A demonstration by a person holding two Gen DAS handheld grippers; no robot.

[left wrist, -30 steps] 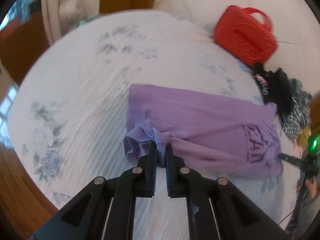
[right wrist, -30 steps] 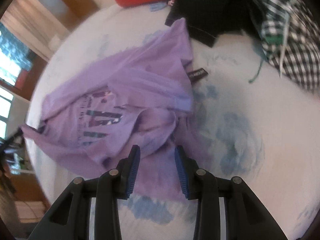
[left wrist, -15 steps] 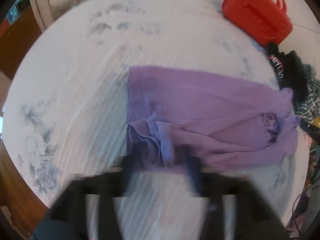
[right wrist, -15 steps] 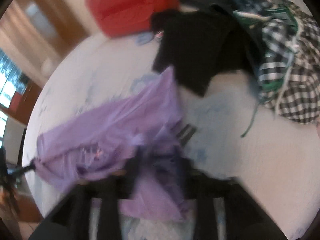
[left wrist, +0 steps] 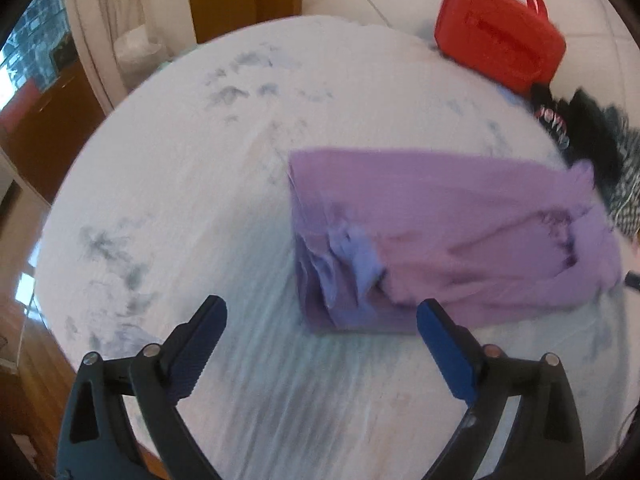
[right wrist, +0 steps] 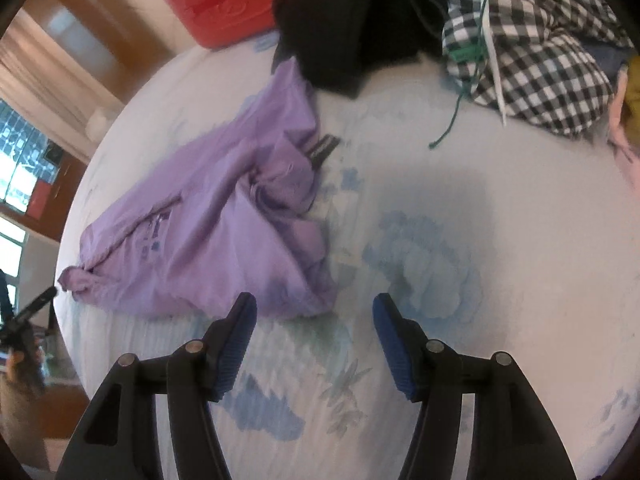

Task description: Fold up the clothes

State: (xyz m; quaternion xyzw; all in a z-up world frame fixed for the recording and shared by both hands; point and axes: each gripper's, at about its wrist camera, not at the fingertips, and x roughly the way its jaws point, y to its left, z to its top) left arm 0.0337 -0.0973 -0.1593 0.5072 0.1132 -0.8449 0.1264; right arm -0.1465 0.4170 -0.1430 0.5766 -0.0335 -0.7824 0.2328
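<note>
A purple shirt (left wrist: 452,232) lies on the bed (left wrist: 180,208), folded over into a long band, with a bunched, lumpy end near the left hand-held gripper (left wrist: 320,332). In the right wrist view the same shirt (right wrist: 208,224) looks rumpled, with a sleeve and a small label sticking out at one side. The fold looks only partly tidy. To do it well, the loose bits should be tucked flat and the edges lined up before the shirt is folded again, and the cloth should be pinched by its edge, not by a thick lump. The left hand-held gripper is spread wide and holds nothing; its tips sit just in front of the bunched end and do not touch it. The right hand-held gripper (right wrist: 314,320) is also let go and holds nothing; its left tip is right at the shirt's near edge. A black top (right wrist: 352,28) and a checked shirt (right wrist: 532,60) lie in a pile farther back, near a red bag (left wrist: 500,28).
</note>
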